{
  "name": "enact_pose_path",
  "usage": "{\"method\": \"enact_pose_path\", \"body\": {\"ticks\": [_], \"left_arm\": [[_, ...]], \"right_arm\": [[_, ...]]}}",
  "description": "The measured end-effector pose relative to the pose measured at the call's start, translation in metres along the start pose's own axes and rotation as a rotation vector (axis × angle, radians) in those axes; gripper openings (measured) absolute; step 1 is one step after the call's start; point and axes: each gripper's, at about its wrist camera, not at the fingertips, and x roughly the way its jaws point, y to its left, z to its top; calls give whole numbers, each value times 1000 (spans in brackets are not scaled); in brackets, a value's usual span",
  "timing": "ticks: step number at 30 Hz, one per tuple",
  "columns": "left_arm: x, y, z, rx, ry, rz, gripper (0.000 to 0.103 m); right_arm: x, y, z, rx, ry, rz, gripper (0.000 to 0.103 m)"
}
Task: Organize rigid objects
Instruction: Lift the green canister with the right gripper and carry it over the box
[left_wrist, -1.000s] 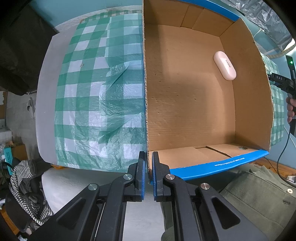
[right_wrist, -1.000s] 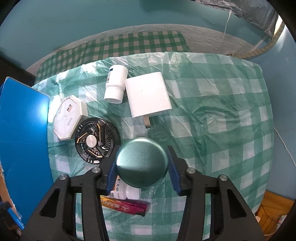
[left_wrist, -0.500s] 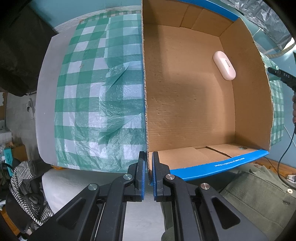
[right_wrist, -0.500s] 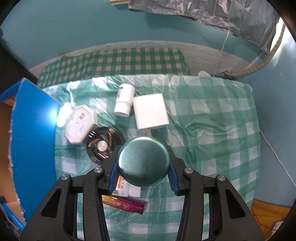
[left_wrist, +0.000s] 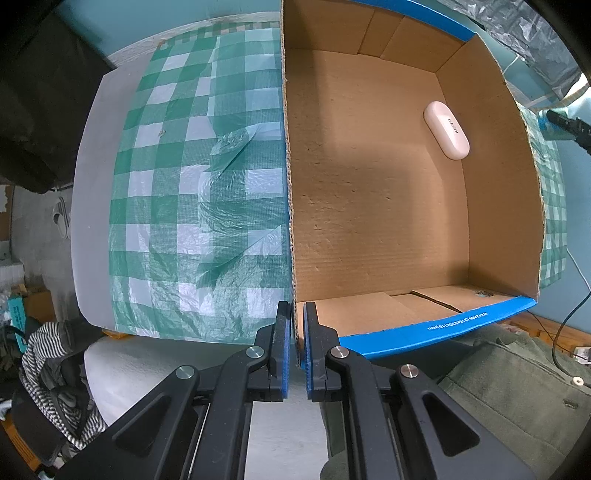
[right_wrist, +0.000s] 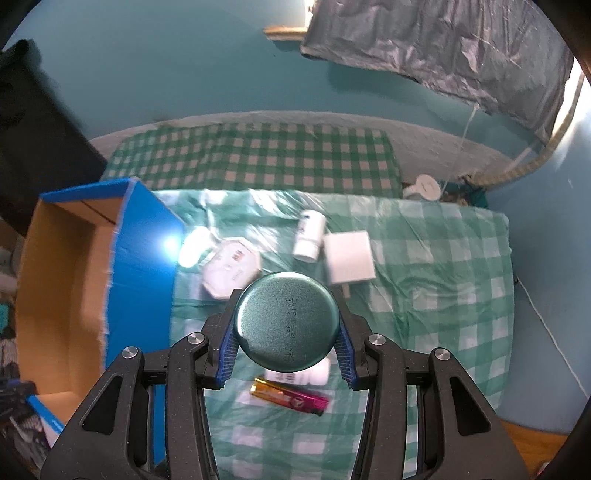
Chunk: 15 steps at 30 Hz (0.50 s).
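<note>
Rising off the crinkled checked cloth (right_wrist: 443, 266), the right gripper (right_wrist: 287, 325) is carrying a round, smooth green tin (right_wrist: 287, 320) clamped between its pads, now heading toward the corrugated cardboard box (left_wrist: 369, 221). Pinching the box's near wall, the left gripper (left_wrist: 293, 332) is steadying it around a glossy white oval case (left_wrist: 446, 130).

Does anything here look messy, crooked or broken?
Nothing looks broken or spilled. The clear plastic sheet over the checked cloth is wrinkled and bunched beside the cardboard box. A white bottle lies tipped on its side next to a white charger, both waiting loose on the table.
</note>
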Motion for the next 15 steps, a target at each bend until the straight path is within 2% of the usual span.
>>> {"method": "enact_pose_path", "body": {"ticks": [15], "left_arm": [[-1, 0, -2, 2, -1, -3, 6]], "right_arm": [[-26, 44, 20, -80, -52, 64, 44]]}}
